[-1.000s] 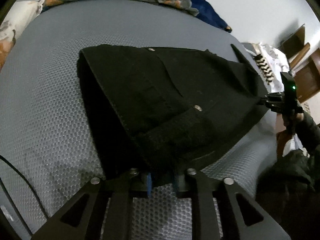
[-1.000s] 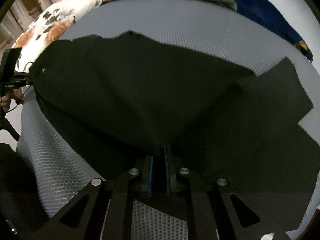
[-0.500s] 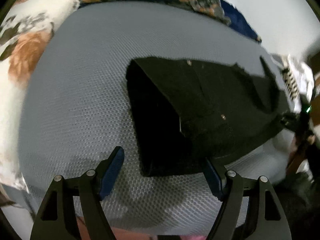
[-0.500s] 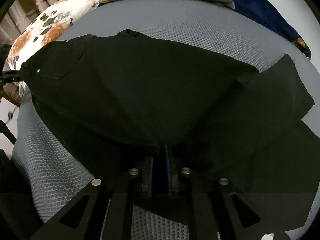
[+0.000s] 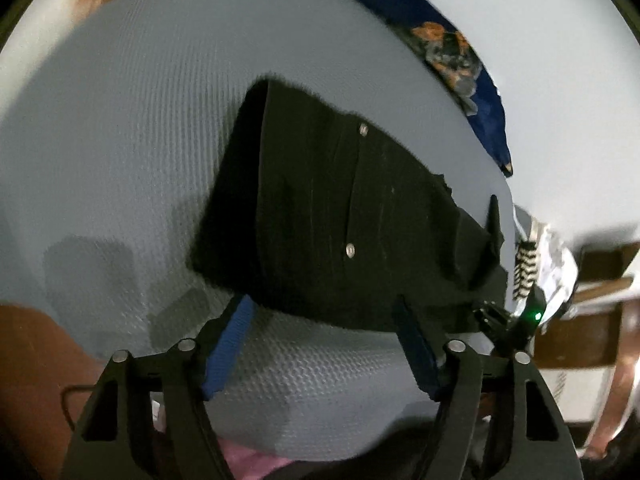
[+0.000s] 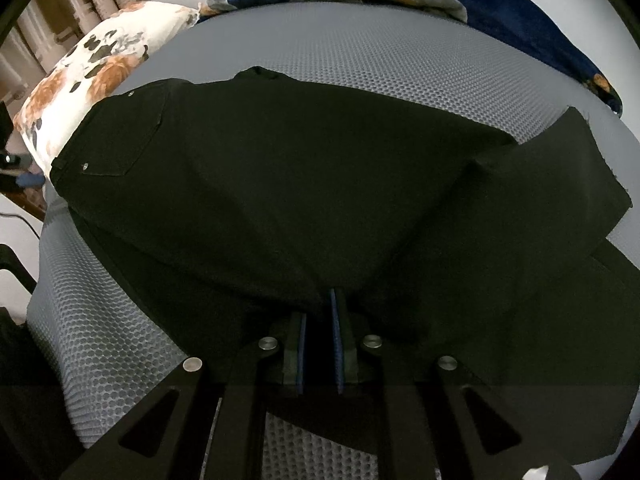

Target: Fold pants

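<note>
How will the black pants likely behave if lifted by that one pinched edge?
Probably floppy: the black pants drape and crease from the right hand-held gripper. Likely fairly heavy cloth, given riveted pockets. They may drag on the textured grey mattress.

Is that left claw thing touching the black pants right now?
Apart. The left wrist view shows the left gripper wide open, with grey mattress visible between its blue pads and the black pants.

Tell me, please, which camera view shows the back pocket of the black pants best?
The right wrist view: the back pocket shows whole, stitching and both rivets clear. The left wrist view shows the pants blurred and darker, with only two rivets discernible.
</note>
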A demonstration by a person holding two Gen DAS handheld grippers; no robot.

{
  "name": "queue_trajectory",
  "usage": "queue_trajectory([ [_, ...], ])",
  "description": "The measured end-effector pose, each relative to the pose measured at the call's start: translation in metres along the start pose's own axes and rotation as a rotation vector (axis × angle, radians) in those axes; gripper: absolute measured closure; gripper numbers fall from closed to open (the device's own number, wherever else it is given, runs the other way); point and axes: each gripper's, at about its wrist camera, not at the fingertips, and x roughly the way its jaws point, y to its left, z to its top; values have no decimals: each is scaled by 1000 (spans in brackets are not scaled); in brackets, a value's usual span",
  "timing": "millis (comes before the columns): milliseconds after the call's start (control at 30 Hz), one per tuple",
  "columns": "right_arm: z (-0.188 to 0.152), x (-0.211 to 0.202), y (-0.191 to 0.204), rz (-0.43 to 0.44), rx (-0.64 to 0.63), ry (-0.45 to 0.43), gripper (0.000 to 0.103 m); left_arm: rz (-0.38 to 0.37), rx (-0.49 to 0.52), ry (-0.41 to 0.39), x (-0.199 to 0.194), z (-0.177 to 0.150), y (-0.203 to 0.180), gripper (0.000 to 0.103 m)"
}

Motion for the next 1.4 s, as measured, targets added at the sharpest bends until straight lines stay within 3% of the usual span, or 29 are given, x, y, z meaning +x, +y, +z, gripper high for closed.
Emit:
queue_trajectory([
  [167, -3, -2, -2, 2, 3, -6, 92, 1, -114, -16, 23, 0, 14, 40],
  [233, -3, -3, -3, 0, 15, -12, 93, -3, -149, -42, 29, 6, 19, 53],
  [267, -4, -5, -3, -2, 28, -17, 93, -1, -149, -57, 30, 8, 20, 69],
  [300, -4, -7, -3, -7, 32, -20, 93, -1, -148, -63, 32, 12, 19, 78],
  [400, -3, -23, 3, -30, 39, -53, 94, -19, -107, -104, 24, 18, 11, 84],
  [467, -1, -36, 10, -46, 36, -80, 95, 14, 10, -154, 12, 25, -8, 84],
  [633, -8, -52, 24, -44, 41, -82, 95, 23, 115, -179, 2, 40, -18, 84],
  [833, -29, -18, 33, -17, 52, 38, 94, 148, 114, -47, 38, 34, 23, 84],
  [933, -32, -19, 35, -7, 65, 40, 94, 135, 113, -50, 37, 30, 28, 83],
  [1133, -34, -12, 31, 12, 72, 63, 94, 206, 187, -54, 38, 20, 20, 82],
  [1233, -33, -11, 30, 21, 85, 60, 94, 228, 186, -51, 39, 25, 13, 76],
  [1267, -32, -11, 29, 25, 94, 60, 94, 244, 191, -56, 36, 24, 12, 69],
  [1300, -32, -11, 28, 28, 102, 59, 94, 265, 196, -60, 37, 24, 10, 55],
  [1367, -32, -11, 26, 31, 107, 56, 94, 353, 230, -84, 29, 20, 5, 44],
  [1400, -32, -12, 26, 34, 110, 52, 93, 366, 242, -91, 27, 20, 3, 44],
])
